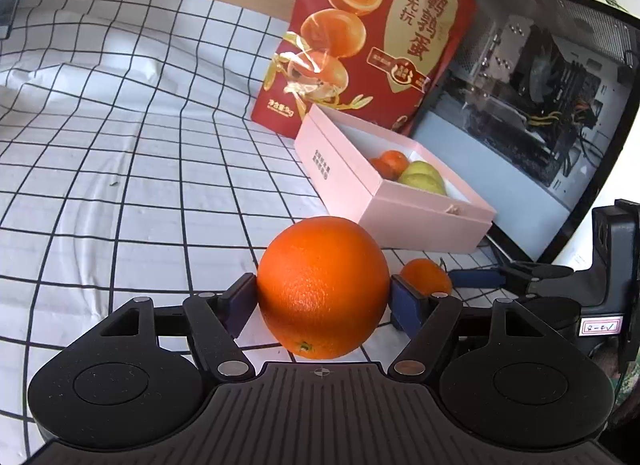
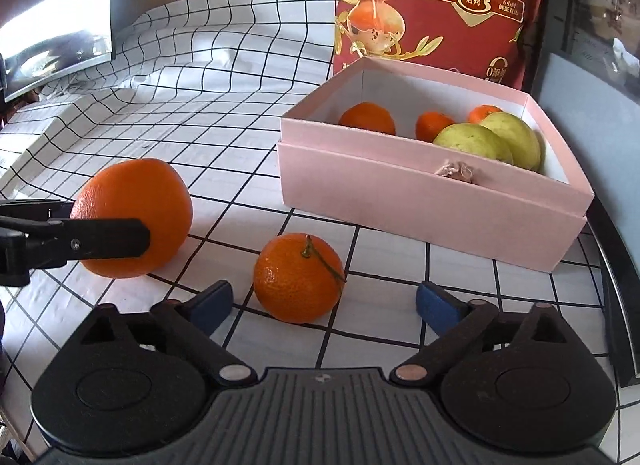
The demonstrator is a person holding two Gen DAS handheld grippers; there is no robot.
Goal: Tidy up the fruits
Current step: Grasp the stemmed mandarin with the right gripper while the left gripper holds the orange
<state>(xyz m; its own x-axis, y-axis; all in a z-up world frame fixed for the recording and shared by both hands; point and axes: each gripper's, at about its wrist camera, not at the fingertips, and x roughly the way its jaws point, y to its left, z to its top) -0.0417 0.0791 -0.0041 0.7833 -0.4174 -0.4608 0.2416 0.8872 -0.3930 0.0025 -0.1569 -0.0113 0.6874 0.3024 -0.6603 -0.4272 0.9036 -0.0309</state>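
Observation:
A large orange [image 1: 320, 285] sits between the blue pads of my left gripper [image 1: 324, 299], which is shut on it just above the checked cloth. In the right wrist view the same orange [image 2: 136, 201] shows at the left with a black finger [image 2: 108, 243] across it. A small mandarin with a stem [image 2: 298, 277] lies on the cloth between the spread fingers of my right gripper [image 2: 324, 301], which is open and not touching it. Behind it stands the pink box [image 2: 400, 201], holding small mandarins [image 2: 367, 118] and two green fruits [image 2: 472, 143].
A red snack bag [image 1: 372, 37] stands upright behind the box. An open computer case [image 1: 532, 77] rises to the right of the box. A dark monitor [image 2: 56, 17] is at the far left. The white checked cloth [image 1: 120, 145] covers the table.

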